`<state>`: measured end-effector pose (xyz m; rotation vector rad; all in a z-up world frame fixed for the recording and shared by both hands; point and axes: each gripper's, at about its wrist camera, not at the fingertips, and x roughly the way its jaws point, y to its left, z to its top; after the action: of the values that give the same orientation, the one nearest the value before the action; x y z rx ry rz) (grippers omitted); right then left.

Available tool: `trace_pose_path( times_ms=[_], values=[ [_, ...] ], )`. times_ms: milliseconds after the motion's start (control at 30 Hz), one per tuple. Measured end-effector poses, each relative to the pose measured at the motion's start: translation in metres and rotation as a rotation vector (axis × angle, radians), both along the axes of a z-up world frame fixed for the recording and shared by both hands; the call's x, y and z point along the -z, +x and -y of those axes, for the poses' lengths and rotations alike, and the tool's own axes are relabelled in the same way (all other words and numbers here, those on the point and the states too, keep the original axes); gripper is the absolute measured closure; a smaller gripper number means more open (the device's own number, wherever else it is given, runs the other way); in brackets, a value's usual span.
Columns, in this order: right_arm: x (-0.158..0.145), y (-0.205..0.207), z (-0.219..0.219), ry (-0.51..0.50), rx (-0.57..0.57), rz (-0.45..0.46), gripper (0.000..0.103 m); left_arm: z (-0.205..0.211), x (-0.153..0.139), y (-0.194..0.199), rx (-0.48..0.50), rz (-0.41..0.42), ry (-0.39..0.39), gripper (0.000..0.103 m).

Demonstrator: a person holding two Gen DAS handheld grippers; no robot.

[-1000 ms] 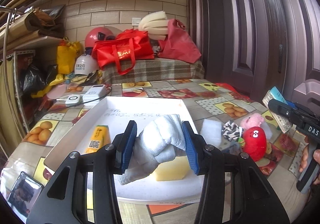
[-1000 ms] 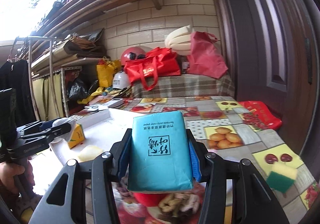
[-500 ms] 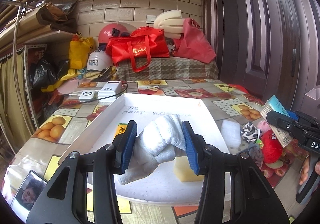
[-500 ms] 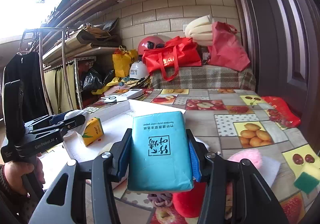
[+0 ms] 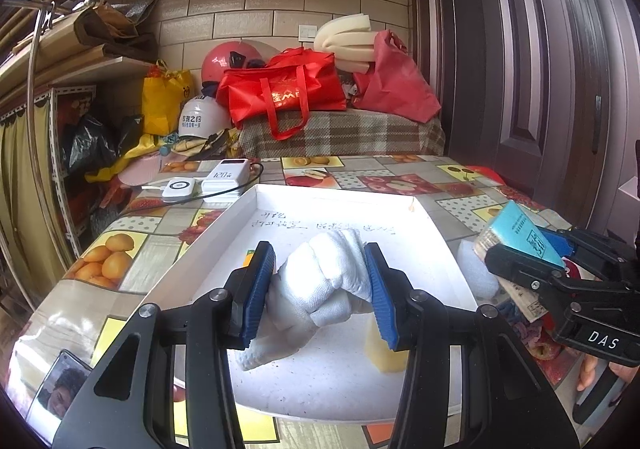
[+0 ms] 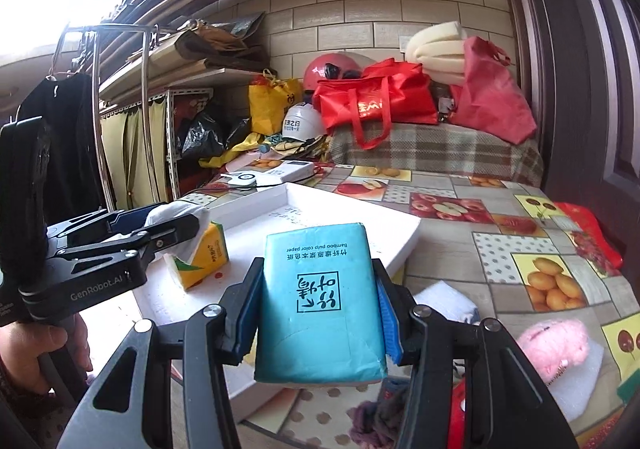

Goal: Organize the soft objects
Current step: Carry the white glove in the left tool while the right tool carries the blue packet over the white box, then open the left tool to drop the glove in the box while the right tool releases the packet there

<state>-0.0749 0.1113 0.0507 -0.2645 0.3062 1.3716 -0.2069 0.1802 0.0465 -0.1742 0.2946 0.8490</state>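
Cloth (image 5: pixel 324 281) between left hand-held gripper (image 5: pixel 320 289) pads

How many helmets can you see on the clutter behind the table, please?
2: a red helmet by the brick wall, behind the red bag, and a white helmet lower down, left of that bag. Others may be hidden under the clutter.
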Motion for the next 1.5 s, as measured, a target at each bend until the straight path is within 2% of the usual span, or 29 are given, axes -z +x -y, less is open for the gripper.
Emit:
trace_pose_path(
  times_ms=[400, 767, 1233, 1367, 1400, 1433, 1467, 1500],
  values=[
    [0.000, -0.005, -0.020, 0.003, 0.012, 0.007, 0.053, -0.007, 0.000, 0.008, -0.007, -0.020, 0.007, 0.057],
    [0.002, -0.008, -0.048, -0.023, 0.015, 0.011, 0.053, -0.033, 0.002, 0.017, -0.043, -0.041, -0.015, 0.057],
    [0.010, 0.013, -0.087, -0.102, 0.093, -0.047, 0.053, -0.058, 0.005, 0.019, -0.085, -0.049, -0.072, 0.053],
    [0.011, 0.017, -0.091, -0.118, 0.099, -0.063, 0.052, -0.059, 0.005, 0.018, -0.111, -0.051, -0.070, 0.046],
    [0.012, 0.018, -0.092, -0.125, 0.096, -0.066, 0.049, -0.058, 0.005, 0.018, -0.121, -0.052, -0.064, 0.038],
    [0.012, 0.018, -0.092, -0.127, 0.097, -0.067, 0.030, -0.057, 0.004, 0.017, -0.134, -0.049, -0.054, 0.027],
    [0.011, 0.018, -0.092, -0.123, 0.105, -0.066, 0.022, -0.056, 0.003, 0.013, -0.161, -0.034, -0.040, 0.023],
    [0.011, 0.021, -0.089, -0.114, 0.131, -0.071, 0.019, -0.054, 0.002, 0.009, -0.175, -0.009, -0.028, 0.011]
  ],
)
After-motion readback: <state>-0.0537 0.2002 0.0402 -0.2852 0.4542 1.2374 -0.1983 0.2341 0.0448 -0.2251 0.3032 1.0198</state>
